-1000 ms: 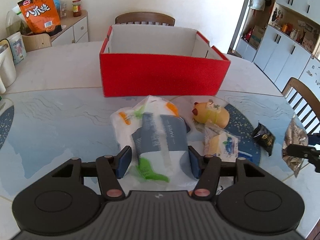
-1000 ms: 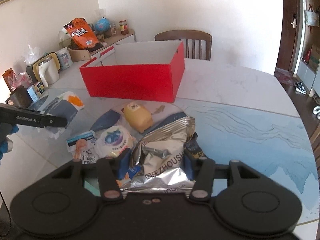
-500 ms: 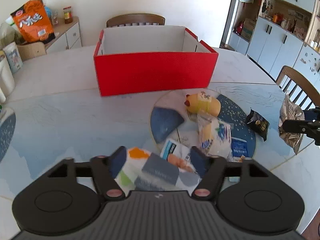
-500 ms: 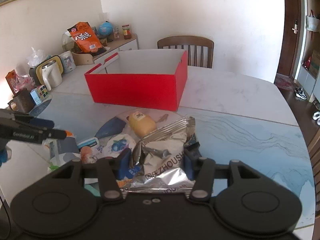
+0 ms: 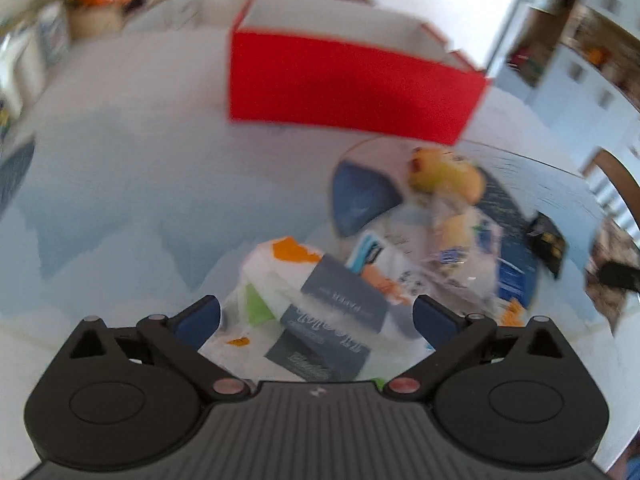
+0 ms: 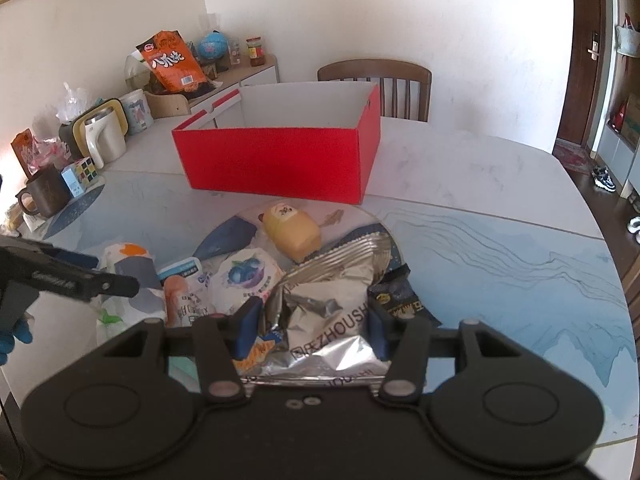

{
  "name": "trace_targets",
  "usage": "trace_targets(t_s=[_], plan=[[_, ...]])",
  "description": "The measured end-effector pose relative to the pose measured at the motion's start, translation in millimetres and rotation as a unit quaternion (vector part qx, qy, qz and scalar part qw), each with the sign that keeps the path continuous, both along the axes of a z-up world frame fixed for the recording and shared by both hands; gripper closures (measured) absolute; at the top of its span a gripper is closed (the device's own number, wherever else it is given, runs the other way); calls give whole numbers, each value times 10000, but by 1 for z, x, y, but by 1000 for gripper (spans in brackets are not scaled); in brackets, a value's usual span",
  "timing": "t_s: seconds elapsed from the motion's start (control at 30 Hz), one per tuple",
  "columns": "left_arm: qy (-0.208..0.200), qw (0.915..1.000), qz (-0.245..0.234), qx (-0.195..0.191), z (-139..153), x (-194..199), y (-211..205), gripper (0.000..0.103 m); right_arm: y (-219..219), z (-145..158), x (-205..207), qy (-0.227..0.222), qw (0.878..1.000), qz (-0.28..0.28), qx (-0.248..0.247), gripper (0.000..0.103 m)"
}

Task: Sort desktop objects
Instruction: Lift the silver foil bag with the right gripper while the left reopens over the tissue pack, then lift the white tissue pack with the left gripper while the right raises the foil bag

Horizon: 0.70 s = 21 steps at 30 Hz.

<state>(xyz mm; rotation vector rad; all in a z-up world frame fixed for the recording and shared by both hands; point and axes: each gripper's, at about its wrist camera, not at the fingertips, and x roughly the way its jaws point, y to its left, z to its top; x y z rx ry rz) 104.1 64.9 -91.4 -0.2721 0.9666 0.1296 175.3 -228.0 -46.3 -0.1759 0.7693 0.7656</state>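
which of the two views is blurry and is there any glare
Left wrist view: heavy motion blur smears the red box and the tissue pack between the left gripper's spread fingers. Right wrist view: sharp, with fisheye bending; the silver bag in the right gripper throws bright glints.

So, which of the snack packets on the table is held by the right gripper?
The crinkled silver foil bag, clamped between the right gripper's blue pads. The blueberry packet and the small black packet lie free beside it.
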Motion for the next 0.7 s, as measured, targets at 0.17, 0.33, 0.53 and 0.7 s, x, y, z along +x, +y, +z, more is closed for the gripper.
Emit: trace_targets(t_s=[0.17, 0.33, 0.53, 0.7], plan=[[265, 9960, 717, -467, -14, 6, 13, 0, 2, -4, 1, 46, 10000, 3, -55, 50], [353, 9971, 586, -335, -22, 9, 10, 0, 3, -5, 1, 33, 9999, 44, -92, 50], [269, 9978, 567, -236, -23, 8, 6, 2, 1, -5, 4, 30, 9999, 43, -93, 50], [149, 9983, 536, -144, -19, 6, 3, 20, 1, -6, 5, 14, 9999, 40, -106, 50]])
